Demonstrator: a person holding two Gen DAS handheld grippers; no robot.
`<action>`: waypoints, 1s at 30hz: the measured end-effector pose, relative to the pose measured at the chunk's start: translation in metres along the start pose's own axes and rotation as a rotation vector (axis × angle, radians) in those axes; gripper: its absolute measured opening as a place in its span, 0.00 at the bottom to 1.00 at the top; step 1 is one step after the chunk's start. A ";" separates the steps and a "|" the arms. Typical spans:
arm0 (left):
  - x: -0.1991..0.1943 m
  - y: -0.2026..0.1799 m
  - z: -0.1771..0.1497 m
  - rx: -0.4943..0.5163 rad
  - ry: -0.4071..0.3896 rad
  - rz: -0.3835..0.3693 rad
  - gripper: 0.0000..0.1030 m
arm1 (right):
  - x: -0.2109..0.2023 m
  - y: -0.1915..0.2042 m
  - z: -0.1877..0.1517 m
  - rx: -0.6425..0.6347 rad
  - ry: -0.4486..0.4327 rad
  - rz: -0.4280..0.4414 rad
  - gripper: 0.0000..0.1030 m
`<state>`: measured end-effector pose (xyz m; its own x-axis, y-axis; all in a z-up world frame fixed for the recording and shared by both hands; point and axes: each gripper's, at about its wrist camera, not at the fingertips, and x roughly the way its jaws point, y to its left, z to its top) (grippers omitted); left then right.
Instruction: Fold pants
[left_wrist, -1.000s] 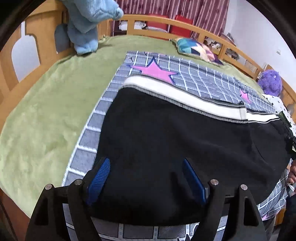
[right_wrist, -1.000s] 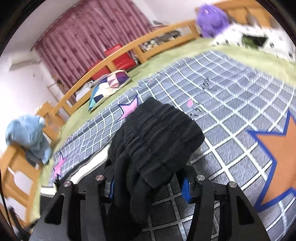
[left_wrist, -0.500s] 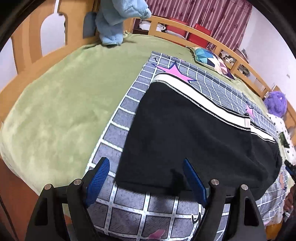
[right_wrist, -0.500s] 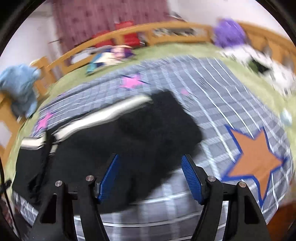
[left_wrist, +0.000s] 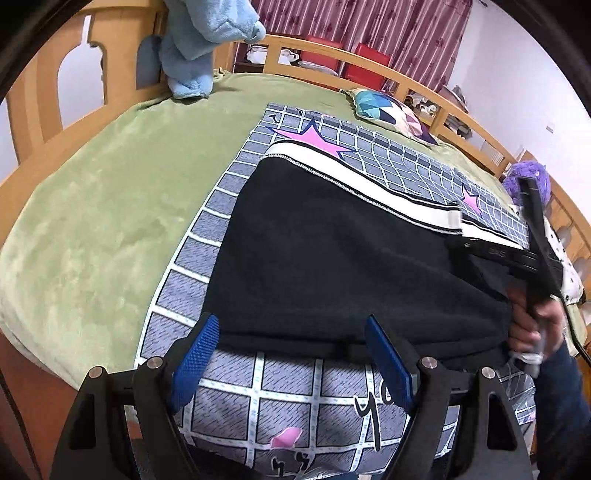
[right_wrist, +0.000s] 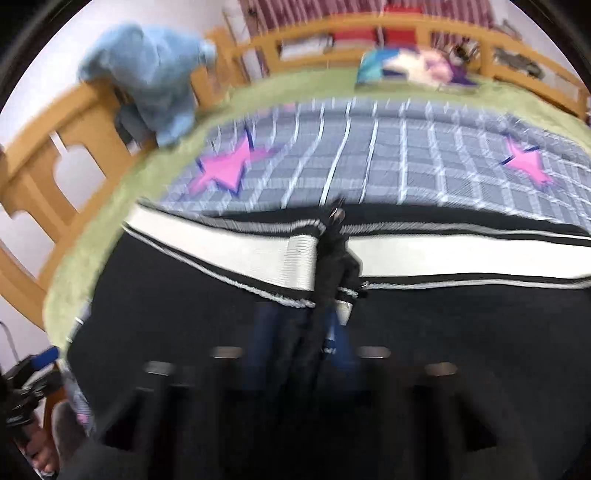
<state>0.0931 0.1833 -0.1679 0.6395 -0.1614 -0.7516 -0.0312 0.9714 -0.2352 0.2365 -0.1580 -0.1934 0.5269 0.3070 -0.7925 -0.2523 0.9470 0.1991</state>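
Black pants (left_wrist: 332, 258) with a white side stripe (left_wrist: 369, 184) lie folded on a grey checked blanket (left_wrist: 295, 406). My left gripper (left_wrist: 291, 365) is open and empty, just short of the pants' near edge. The right gripper shows in the left wrist view (left_wrist: 532, 251) over the pants' right end, held by a hand. In the blurred right wrist view the pants (right_wrist: 184, 314) fill the lower half, and the right gripper (right_wrist: 299, 339) has its blue fingers (right_wrist: 264, 332) close together around a black drawstring or fold (right_wrist: 332, 258).
The blanket lies on a green bed cover (left_wrist: 92, 221) with a wooden rail (left_wrist: 406, 81) around it. A blue plush (left_wrist: 199, 44), a coloured pillow (left_wrist: 391, 114) and a purple plush (left_wrist: 528, 177) sit near the edges.
My left gripper let go of the pants and drew back from them. My right gripper released the bunched waist, swung left over the pants and its fingers closed in.
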 end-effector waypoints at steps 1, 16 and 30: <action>0.000 0.002 0.000 -0.005 0.000 -0.008 0.78 | 0.001 0.001 0.002 -0.018 -0.009 -0.006 0.13; 0.039 -0.032 0.017 0.084 0.050 0.080 0.78 | -0.084 0.026 -0.033 -0.053 -0.120 0.053 0.40; 0.021 0.041 0.000 -0.220 0.024 -0.016 0.78 | -0.083 0.013 -0.098 -0.057 -0.075 0.127 0.50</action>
<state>0.1054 0.2193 -0.1936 0.6229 -0.1836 -0.7604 -0.1896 0.9076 -0.3745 0.1105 -0.1800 -0.1815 0.5465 0.4323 -0.7172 -0.3657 0.8937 0.2601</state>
